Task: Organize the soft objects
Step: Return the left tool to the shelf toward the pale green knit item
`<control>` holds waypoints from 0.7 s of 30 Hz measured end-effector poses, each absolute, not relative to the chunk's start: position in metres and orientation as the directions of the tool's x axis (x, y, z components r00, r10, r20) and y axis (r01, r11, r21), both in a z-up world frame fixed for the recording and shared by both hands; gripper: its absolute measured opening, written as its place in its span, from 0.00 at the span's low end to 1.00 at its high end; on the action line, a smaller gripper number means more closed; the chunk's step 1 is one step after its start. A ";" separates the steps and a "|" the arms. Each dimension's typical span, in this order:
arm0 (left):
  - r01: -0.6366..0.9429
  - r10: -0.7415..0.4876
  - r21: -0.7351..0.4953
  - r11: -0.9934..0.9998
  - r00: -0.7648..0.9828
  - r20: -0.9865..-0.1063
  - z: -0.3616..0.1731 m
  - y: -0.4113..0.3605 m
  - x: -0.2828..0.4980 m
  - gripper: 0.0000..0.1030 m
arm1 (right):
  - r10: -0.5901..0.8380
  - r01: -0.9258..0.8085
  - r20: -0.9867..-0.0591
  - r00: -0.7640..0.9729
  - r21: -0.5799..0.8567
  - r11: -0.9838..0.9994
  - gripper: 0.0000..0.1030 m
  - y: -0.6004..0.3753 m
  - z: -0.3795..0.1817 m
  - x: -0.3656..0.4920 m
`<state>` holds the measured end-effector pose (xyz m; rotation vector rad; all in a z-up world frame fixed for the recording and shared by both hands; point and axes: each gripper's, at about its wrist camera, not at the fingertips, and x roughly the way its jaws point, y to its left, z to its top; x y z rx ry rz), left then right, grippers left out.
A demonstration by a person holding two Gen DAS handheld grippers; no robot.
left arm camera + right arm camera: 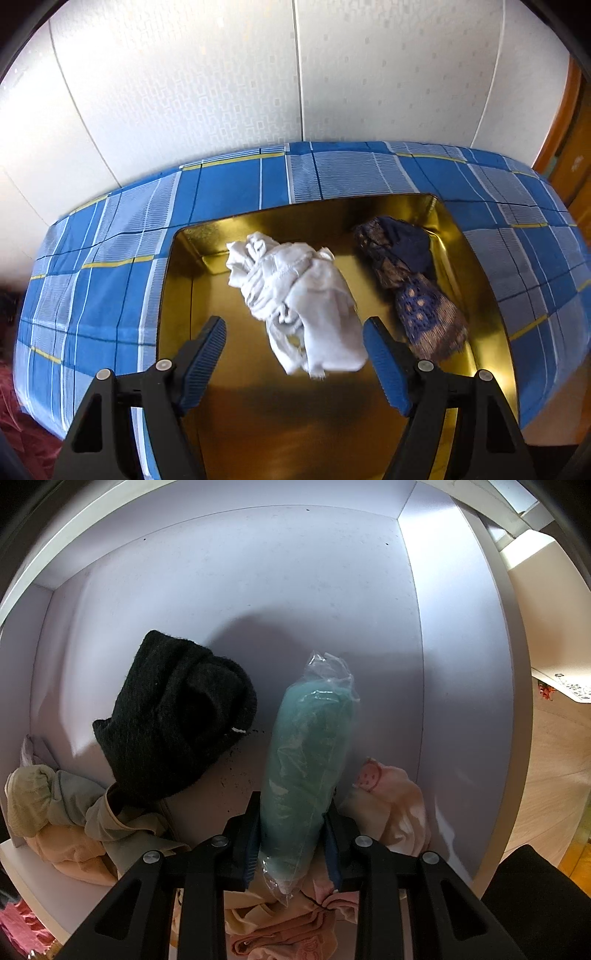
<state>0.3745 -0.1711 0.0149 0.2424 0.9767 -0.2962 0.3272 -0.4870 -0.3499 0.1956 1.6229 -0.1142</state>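
Observation:
In the left wrist view, my left gripper [293,330] is open above a gold tray [184,295]. A crumpled white cloth [299,295] lies in the tray between and just beyond the fingers, blurred at its near end. A dark blue and brown patterned cloth [410,284] lies in the tray's right part. In the right wrist view, my right gripper [293,812] is shut on a teal cloth in a clear plastic bag [310,753], held inside a white box [258,590]. A black knit item [177,716] lies left of it.
The tray sits on a blue checked sheet [110,277] against a white wall. In the box, beige and olive garments [74,823] pile at the left and pink ones [391,805] at the right and below the gripper. Wooden floor [546,775] shows right.

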 end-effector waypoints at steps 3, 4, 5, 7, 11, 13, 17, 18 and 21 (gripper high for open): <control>0.356 -0.140 0.075 0.932 0.541 -0.829 0.020 -0.167 0.357 0.75 | 0.055 0.195 -0.997 -0.051 0.044 0.980 0.28 -0.485 -0.350 0.327; 0.360 -0.139 0.083 0.929 0.548 -0.825 0.022 -0.166 0.352 0.75 | 0.055 0.195 -0.997 -0.052 0.044 0.980 0.28 -0.485 -0.350 0.327; 0.363 -0.139 0.090 0.927 0.557 -0.819 0.025 -0.165 0.346 0.75 | 0.054 0.193 -0.997 -0.052 0.043 0.980 0.28 -0.485 -0.350 0.327; 0.371 -0.144 0.099 0.923 0.575 -0.806 0.030 -0.163 0.333 0.75 | 0.052 0.194 -0.997 -0.053 0.041 0.980 0.28 -0.483 -0.349 0.327; 0.397 -0.158 0.125 0.909 0.607 -0.779 0.039 -0.161 0.299 0.75 | 0.053 0.197 -0.997 -0.054 0.041 0.979 0.28 -0.482 -0.349 0.327; 0.416 -0.173 0.133 0.900 0.620 -0.765 0.041 -0.160 0.279 0.76 | 0.053 0.196 -0.997 -0.054 0.041 0.980 0.28 -0.482 -0.349 0.327; 0.463 -0.207 0.145 0.874 0.627 -0.751 0.038 -0.159 0.235 0.77 | 0.046 0.191 -0.997 -0.055 0.035 0.981 0.28 -0.481 -0.349 0.328; 0.475 -0.214 0.147 0.868 0.624 -0.752 0.036 -0.160 0.226 0.77 | 0.044 0.189 -0.997 -0.055 0.033 0.981 0.28 -0.480 -0.350 0.328; 0.512 -0.249 0.135 0.848 0.611 -0.751 0.027 -0.160 0.192 0.82 | 0.034 0.174 -0.998 -0.055 0.024 0.984 0.28 -0.476 -0.349 0.329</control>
